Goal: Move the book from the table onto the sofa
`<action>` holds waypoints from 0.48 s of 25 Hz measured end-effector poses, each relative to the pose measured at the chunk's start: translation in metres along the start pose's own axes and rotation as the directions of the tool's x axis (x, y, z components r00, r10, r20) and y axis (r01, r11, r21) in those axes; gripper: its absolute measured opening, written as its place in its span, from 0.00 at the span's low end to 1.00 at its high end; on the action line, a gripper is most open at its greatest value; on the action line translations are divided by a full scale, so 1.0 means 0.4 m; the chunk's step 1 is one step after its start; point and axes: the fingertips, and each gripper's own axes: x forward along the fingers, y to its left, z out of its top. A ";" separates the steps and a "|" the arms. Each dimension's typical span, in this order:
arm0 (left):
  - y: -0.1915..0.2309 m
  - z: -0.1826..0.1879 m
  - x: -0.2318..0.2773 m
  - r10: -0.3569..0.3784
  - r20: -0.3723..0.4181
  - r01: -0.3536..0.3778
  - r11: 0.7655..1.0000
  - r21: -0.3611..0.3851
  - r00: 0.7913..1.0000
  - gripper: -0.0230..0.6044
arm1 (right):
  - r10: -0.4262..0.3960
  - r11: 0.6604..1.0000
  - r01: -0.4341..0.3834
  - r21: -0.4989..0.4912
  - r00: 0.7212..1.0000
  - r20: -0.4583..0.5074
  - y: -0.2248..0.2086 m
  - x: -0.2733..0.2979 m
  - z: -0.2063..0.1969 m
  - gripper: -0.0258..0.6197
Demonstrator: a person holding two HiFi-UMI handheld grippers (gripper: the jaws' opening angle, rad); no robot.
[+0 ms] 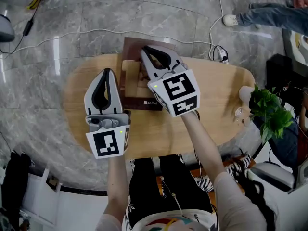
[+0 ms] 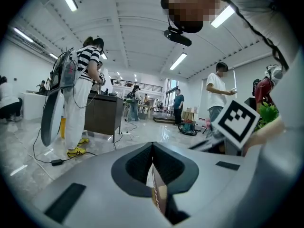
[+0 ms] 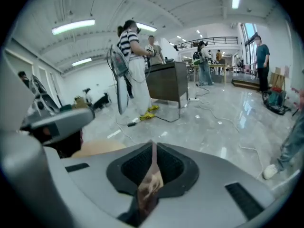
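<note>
The left gripper has its jaws closed on the edge of the brown book, whose cover runs down between the dark pads. The right gripper is closed just as tightly on a thin, mottled brown edge of the same volume; whether that is the cover alone or a leaf is not clear. From the head view, the person holds the book between the two tools over the far side of the oval wooden table, the left tool on its near left side and the right one lying across its top. Its far corner shows past the table's rim, which suggests it is off the wood, though contact underneath is hidden. A potted plant stands at the table's right end and a white cable trails across the marble floor beyond. The sofa appears in no view. The book looks like a stiff hardback with a smooth cover and probably some weight, so a pinch on one thin board could let it swing open or slide out. The surer hold would be deep on the whole block at opposite edges, near the spine, with the book kept level for the carry.
</note>
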 end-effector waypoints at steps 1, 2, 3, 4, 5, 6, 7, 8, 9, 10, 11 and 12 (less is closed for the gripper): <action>0.002 0.001 0.001 -0.002 -0.001 0.002 1.000 0.001 1.000 0.05 | 0.051 0.998 -0.052 0.024 0.997 0.049 -0.010 -0.010 0.036 0.07; 0.005 0.002 0.002 -0.003 -0.001 0.003 1.000 0.000 1.000 0.05 | 0.109 0.992 -0.115 0.048 0.989 0.098 -0.024 -0.015 0.073 0.13; 0.008 0.003 0.003 -0.004 0.000 0.004 1.000 -0.001 1.000 0.05 | 0.174 0.980 -0.185 0.070 0.975 0.140 -0.040 -0.015 0.107 0.38; 0.012 0.004 0.004 -0.004 0.002 0.004 1.000 -0.002 1.000 0.05 | 0.244 0.962 -0.261 0.086 0.955 0.167 -0.058 -0.011 0.135 0.50; 0.017 0.005 0.006 -0.004 0.003 0.004 1.000 -0.003 1.000 0.05 | 0.319 0.937 -0.338 0.091 0.932 0.170 -0.074 -0.003 0.155 0.51; 0.021 0.006 0.007 -0.004 0.005 0.004 1.000 -0.005 1.000 0.05 | 0.399 0.906 -0.413 0.090 0.906 0.144 -0.088 0.008 0.164 0.51; 0.024 0.005 0.008 -0.005 0.006 0.005 1.000 -0.007 1.000 0.05 | 0.480 0.869 -0.487 0.089 0.873 0.089 -0.099 0.019 0.163 0.51; 0.026 0.003 0.008 -0.006 0.006 0.006 1.000 -0.008 1.000 0.05 | 0.556 0.826 -0.555 0.101 0.831 0.018 -0.106 0.031 0.155 0.51; 0.026 0.001 0.007 -0.007 0.006 0.007 1.000 -0.010 1.000 0.05 | 0.622 0.780 -0.612 0.130 0.781 -0.050 -0.111 0.040 0.145 0.51; 0.024 -0.002 0.006 -0.009 0.005 0.009 1.000 -0.010 1.000 0.05 | 0.672 0.738 -0.653 0.170 0.734 -0.101 -0.116 0.048 0.137 0.51; 0.022 -0.005 0.006 -0.011 0.004 0.011 1.000 -0.010 1.000 0.05 | 0.706 0.705 -0.677 0.211 0.696 -0.131 -0.125 0.057 0.132 0.51; 0.019 -0.006 0.007 -0.014 0.002 0.014 1.000 -0.009 1.000 0.05 | 0.728 0.682 -0.688 0.246 0.670 -0.144 -0.134 0.067 0.130 0.51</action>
